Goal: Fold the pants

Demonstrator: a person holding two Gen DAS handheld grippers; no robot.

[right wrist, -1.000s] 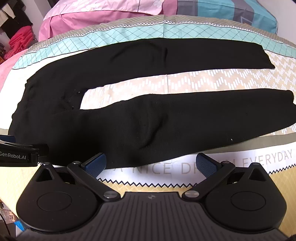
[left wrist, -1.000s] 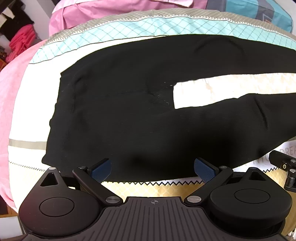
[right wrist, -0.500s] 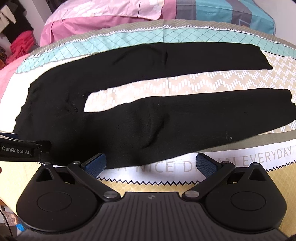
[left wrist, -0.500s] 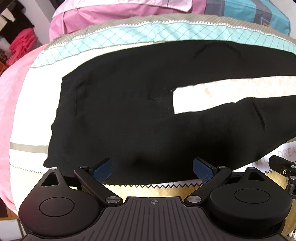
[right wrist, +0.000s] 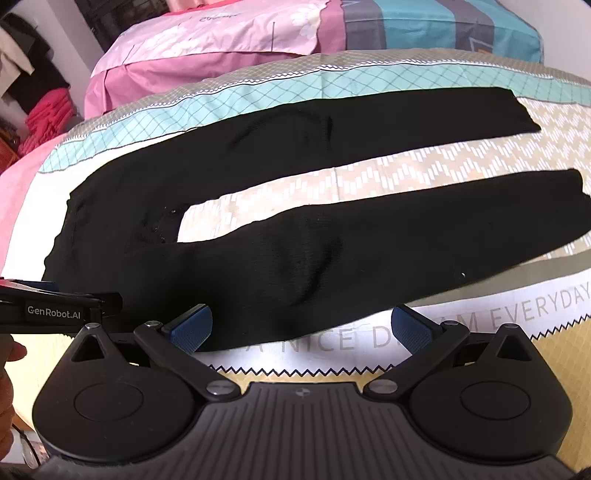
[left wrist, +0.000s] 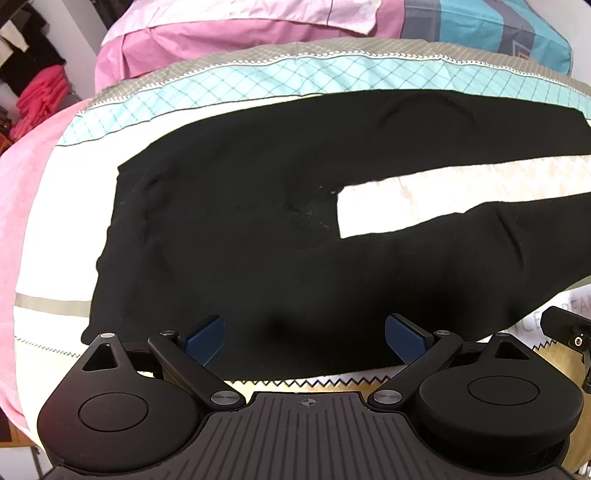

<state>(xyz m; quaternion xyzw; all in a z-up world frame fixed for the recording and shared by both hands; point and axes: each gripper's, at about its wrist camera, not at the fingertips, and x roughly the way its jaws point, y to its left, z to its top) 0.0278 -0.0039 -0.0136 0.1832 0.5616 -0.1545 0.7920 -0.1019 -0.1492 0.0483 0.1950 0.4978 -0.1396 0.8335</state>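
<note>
Black pants [left wrist: 240, 251] lie flat on the bed, waist to the left, the two legs spread apart and running right [right wrist: 369, 240]. My left gripper [left wrist: 304, 339] is open and empty, its blue pads over the near edge of the waist part. My right gripper [right wrist: 301, 328] is open and empty at the near edge of the near leg, around the thigh. The left gripper's body [right wrist: 55, 306] shows at the left edge of the right wrist view.
The bed has a patterned sheet [right wrist: 406, 177] with a teal band at the back and printed lettering [right wrist: 517, 314] near the front edge. A pink quilt [right wrist: 221, 55] and a striped pillow [right wrist: 443, 26] lie behind. Pink bedding [left wrist: 22, 184] hangs at the left.
Both grippers have drawn slightly nearer and lower toward the pants' near edge. The pants have not moved and both grippers stay open.
</note>
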